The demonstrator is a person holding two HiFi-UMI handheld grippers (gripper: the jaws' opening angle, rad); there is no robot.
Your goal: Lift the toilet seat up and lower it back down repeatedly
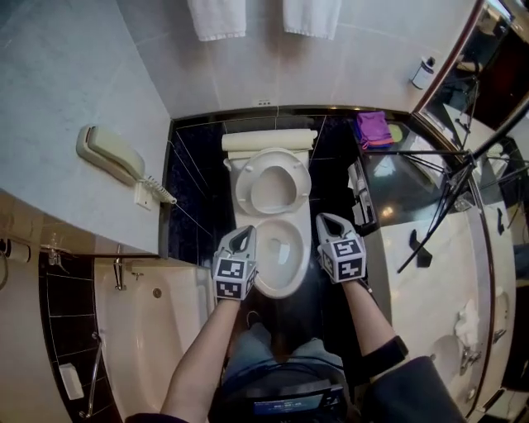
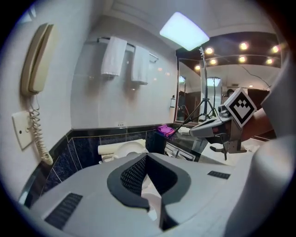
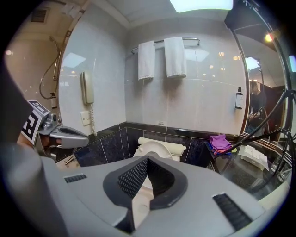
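Observation:
The white toilet seat (image 1: pixel 273 183) stands raised against the cistern (image 1: pixel 269 140), and the open bowl (image 1: pixel 279 252) lies below it. My left gripper (image 1: pixel 242 240) hovers over the bowl's left rim, shut and with nothing in it. My right gripper (image 1: pixel 331 223) hangs beside the bowl's right rim, shut too and empty. Neither touches the seat. In the left gripper view the shut jaws (image 2: pixel 146 155) point at the raised seat (image 2: pixel 122 150), with the right gripper (image 2: pixel 208 128) off to the side. The right gripper view shows its tips (image 3: pixel 147 157) just below the seat (image 3: pixel 152 149).
A wall phone (image 1: pixel 111 155) hangs at the left above a bathtub (image 1: pixel 149 330). Two white towels (image 1: pixel 216 18) hang on the back wall. A purple cloth (image 1: pixel 374 128) lies on the dark ledge at the right. A black tripod (image 1: pixel 450 190) stands over the vanity counter.

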